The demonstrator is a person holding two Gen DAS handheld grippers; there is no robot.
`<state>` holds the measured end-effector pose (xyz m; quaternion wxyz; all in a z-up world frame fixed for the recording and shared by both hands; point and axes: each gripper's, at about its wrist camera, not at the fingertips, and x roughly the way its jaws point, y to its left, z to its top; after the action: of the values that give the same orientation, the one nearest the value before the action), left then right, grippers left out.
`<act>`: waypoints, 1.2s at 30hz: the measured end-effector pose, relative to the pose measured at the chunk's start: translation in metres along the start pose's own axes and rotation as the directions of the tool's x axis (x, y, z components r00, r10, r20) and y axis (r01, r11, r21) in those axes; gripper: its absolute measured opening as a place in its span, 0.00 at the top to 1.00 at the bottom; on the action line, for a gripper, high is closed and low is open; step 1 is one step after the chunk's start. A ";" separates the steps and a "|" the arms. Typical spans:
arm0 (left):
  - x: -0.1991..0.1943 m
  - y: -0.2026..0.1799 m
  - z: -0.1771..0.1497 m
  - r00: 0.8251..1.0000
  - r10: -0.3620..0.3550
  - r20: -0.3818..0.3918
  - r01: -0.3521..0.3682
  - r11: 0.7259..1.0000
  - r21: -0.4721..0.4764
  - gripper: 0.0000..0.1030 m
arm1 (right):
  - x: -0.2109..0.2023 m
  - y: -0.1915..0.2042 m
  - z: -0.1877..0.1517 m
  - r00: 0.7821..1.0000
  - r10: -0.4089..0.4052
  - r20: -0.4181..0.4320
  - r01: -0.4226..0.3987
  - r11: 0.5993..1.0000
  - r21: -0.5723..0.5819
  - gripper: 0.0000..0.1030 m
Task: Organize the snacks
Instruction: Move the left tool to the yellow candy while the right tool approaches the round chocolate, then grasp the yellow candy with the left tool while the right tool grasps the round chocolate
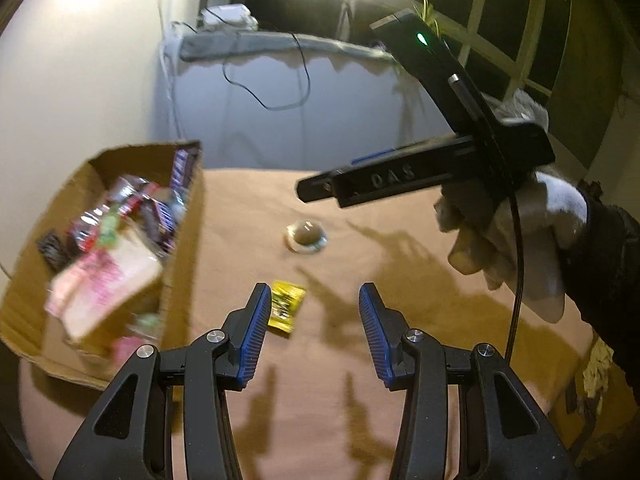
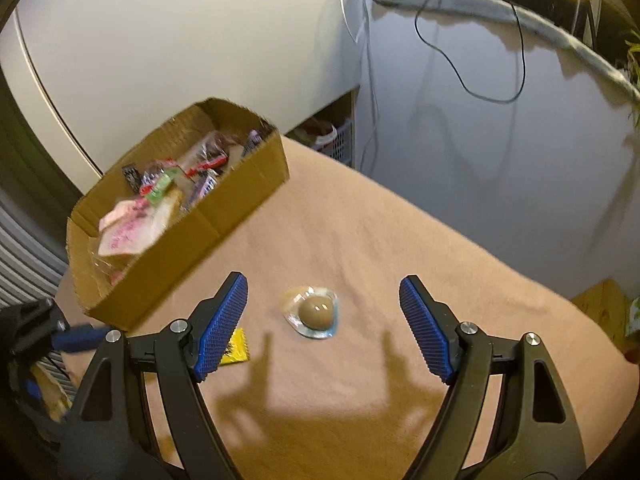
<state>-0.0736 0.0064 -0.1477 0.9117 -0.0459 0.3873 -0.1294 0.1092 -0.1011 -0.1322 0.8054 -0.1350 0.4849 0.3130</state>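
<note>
Both your grippers gape wide, holding nothing.
Jelly cup (image 2: pixel 313 312) lies on the table (image 2: pixel 360 240) ahead, between your right gripper (image 2: pixel 323 304) fingers; yellow packet (image 1: pixel 286 306) just beside your left gripper (image 1: pixel 312 312) finger.

An open brown cardboard box (image 2: pixel 240 196) sits at the left side of the tan cloth-covered bench (image 2: pixel 380 240), filled with a loose jumble of wrapped snacks: a pale pink-printed packet (image 2: pixel 128 232) on top near its front end, dark and red wrappers (image 2: pixel 208 160) farther back. Out on the cloth, well apart from the box, lies a round brown sweet in a clear plastic wrapper (image 2: pixel 314 312). A small flat yellow sachet (image 1: pixel 286 306) lies nearer, between box and sweet.
</note>
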 end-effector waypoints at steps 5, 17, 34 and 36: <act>0.023 -0.001 -0.001 0.999 -0.003 -0.046 0.002 1.000 -0.024 0.57 | 0.015 -0.011 -0.009 0.999 0.039 -0.029 -0.037 0.998 0.042 0.21; 0.061 0.000 0.006 0.991 0.092 -0.102 -0.093 0.996 -0.005 0.57 | 0.043 -0.010 -0.010 0.990 0.114 -0.088 -0.106 0.990 0.091 0.31; 0.075 0.017 0.001 0.986 0.069 -0.154 -0.077 0.996 -0.042 0.61 | 0.068 0.003 -0.006 0.986 0.052 -0.160 -0.044 0.997 0.057 0.51; 0.077 0.016 0.001 0.985 0.071 -0.157 -0.077 0.997 -0.031 0.65 | 0.068 0.005 -0.006 0.986 0.041 -0.163 -0.034 0.998 0.044 0.52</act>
<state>-0.0187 0.0012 -0.2033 0.8819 -0.0382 0.4609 -0.0912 0.1242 -0.0748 -0.1941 0.7595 -0.1344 0.5582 0.3058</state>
